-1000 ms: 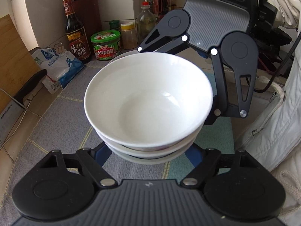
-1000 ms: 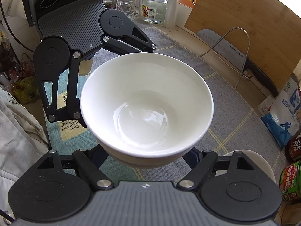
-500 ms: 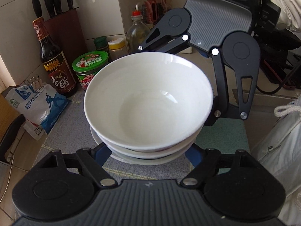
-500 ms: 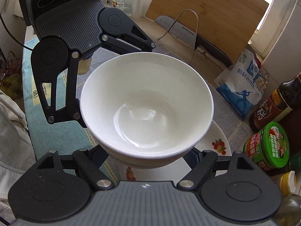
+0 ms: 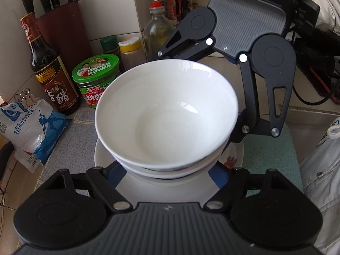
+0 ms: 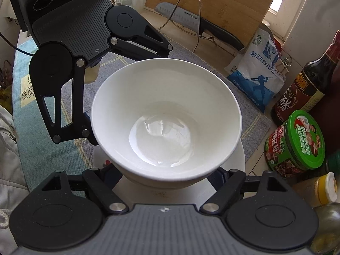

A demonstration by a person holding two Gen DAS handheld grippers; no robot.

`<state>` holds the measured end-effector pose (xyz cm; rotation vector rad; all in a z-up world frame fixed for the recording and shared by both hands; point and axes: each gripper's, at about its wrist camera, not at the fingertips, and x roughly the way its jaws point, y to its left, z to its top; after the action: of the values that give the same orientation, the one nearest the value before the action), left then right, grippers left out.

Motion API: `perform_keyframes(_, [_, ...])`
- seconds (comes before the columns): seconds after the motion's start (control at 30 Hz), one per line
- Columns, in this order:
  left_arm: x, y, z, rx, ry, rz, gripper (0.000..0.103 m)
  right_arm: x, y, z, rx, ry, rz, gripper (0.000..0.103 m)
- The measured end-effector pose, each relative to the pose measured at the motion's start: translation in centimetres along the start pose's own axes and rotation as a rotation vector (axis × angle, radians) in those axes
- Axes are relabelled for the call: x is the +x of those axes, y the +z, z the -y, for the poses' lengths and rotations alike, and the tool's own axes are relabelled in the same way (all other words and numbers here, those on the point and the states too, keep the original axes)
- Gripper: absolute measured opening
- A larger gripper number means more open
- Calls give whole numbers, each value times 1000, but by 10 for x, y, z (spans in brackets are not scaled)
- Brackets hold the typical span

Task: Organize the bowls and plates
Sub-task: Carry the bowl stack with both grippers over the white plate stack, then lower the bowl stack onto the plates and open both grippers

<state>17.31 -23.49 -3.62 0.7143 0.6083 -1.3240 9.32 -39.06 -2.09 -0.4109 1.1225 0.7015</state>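
Both grippers gripped one stack of white bowls (image 5: 167, 123) from opposite sides. In the left wrist view the left gripper (image 5: 167, 170) held the stack low between its blue-padded fingers (image 5: 113, 175), with at least two nested bowls showing, and the right gripper (image 5: 233, 63) closed in from the far side. In the right wrist view the right gripper (image 6: 165, 176) clasped the stack likewise, while the left gripper (image 6: 89, 89) reached in from the upper left; only the top bowl (image 6: 165, 114) was plain there. The stack sat directly over a white plate (image 5: 104, 155) with a small red motif near its rim; contact between stack and plate could not be told. The plate lay on a grey mat (image 6: 250, 116). Just beside the plate stood a green-lidded jar (image 5: 95, 78), a dark bottle (image 5: 51, 80) and a blue-and-white bag (image 5: 31, 131). Behind them stood a knife block (image 5: 61, 21). A cutting board (image 6: 212, 6) and a cleaver (image 6: 191, 21) on a wire stand occupied the far side of the counter.
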Motion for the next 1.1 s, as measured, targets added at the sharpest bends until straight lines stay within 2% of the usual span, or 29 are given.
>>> perform_keyframes(0.37, [9, 2, -4, -15, -11, -5, 82, 7, -3, 9, 29, 12, -8, 86])
perform_keyframes(0.53, [7, 0, -3, -35, 9, 4, 83, 7, -2, 15, 63, 13, 3, 87])
perform_keyframes(0.7, [2, -4, 4, -41, 36, 19, 89, 2, -1, 12, 81, -19, 25, 101])
perform_keyframes(0.9, [-24, -18, 10, -90, 102, 108, 96, -13, -2, -1, 188, -96, 25, 103])
perform_keyframes(1.1, [-62, -37, 23, -165, 179, 254, 103, -26, 6, -33, 348, -243, 12, 103])
